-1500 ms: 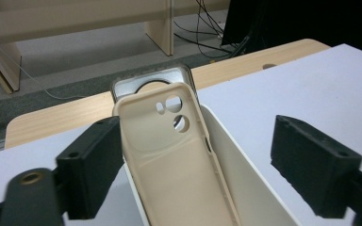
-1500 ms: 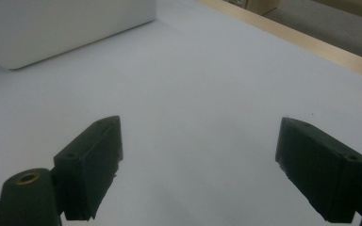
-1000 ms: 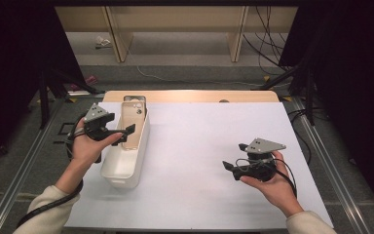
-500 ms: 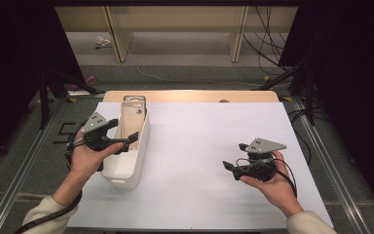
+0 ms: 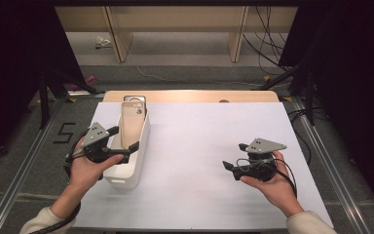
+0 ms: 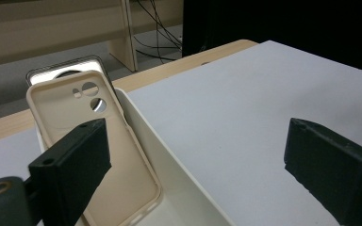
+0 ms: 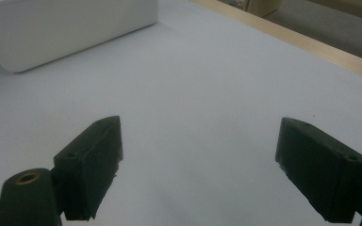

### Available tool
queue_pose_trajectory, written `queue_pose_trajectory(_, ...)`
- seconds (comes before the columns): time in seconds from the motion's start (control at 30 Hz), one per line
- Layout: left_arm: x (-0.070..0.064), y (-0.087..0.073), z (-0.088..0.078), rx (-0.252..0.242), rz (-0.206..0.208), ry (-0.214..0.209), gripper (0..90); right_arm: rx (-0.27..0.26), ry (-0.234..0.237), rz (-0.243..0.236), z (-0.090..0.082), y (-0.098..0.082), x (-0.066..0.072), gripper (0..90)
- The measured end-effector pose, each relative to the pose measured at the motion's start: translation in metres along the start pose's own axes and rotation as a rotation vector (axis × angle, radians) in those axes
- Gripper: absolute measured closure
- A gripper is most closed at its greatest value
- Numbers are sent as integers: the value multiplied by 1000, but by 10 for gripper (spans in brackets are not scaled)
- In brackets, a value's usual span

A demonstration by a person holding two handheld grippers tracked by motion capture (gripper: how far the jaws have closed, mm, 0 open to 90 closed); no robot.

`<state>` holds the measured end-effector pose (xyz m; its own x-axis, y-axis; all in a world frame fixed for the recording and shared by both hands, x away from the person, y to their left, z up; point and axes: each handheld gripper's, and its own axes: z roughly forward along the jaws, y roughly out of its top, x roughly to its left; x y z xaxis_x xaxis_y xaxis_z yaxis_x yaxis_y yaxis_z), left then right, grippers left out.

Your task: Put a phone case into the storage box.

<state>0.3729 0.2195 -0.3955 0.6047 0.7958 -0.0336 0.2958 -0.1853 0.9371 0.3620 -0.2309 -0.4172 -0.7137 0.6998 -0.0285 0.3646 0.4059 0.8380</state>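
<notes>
Only readable writing: a big "5" (image 5: 66,131) marked on the floor left of the table. No brand visible on the beige phone case (image 6: 96,155), soft-looking matte shell with round camera cutouts, leaning upright inside the white plastic bin (image 5: 132,165) near the table's left edge. Behind it, seen clearly from the left gripper view, a second case (image 6: 68,70) with a dark glossy rim. Left gripper (image 5: 125,140) spread wide, straddling the bin's rim, holding nothing. Right gripper (image 5: 234,159) also wide and empty, well apart over the smooth white sheet (image 5: 209,141). Wooden table edge (image 7: 311,44) beyond the sheet.
</notes>
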Motion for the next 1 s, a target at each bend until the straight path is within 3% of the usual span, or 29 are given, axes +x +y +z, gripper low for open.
queue_pose_trajectory(0.23,-3,-6,-5,3,17,-7,61,-2,2,-2,0,0,0,163)
queue_pose_trajectory(1.0,-6,-24,-16,21,20,-4,55,-2,5,2,0,0,1,163)
